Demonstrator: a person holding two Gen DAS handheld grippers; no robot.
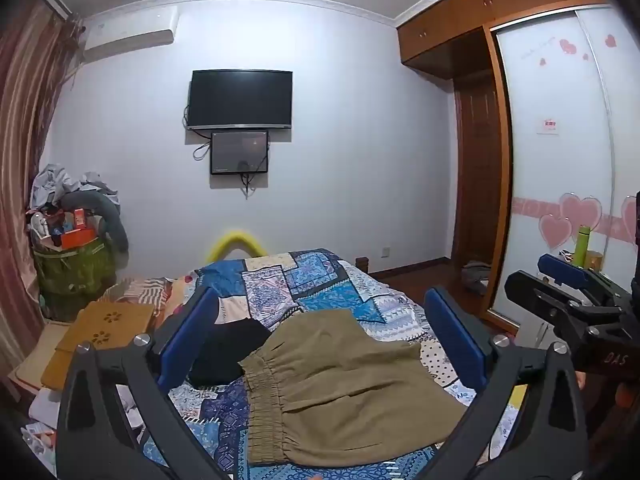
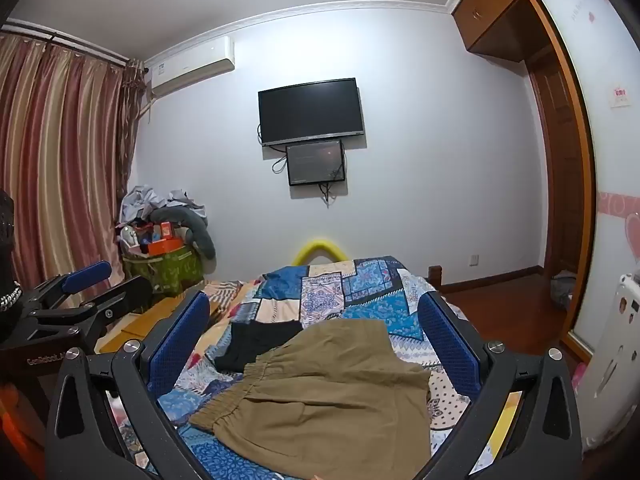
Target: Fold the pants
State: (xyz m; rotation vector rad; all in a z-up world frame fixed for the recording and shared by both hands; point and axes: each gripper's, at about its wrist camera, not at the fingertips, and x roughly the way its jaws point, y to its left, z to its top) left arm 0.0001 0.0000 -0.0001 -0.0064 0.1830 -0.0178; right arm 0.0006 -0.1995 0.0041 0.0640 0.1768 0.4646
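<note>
Two claws agape: left claw [image 1: 324,332], right claw [image 2: 316,332]; one khaki pants [image 2: 328,396], possibly one black garment [image 2: 256,344].

Both grippers are showing black frames with cut-out slots, silver screws and blue textured pads: the left gripper [image 1: 320,336] and the right gripper [image 2: 316,336], white lettering showing on each one's side

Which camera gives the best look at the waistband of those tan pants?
The left wrist view. There the waistband runs nearly whole down the frame, its gathers sharp, between the open fingers of the left gripper. The right wrist view shows the waistband slanted and shorter, with its lower end near a black gripper arm.
</note>
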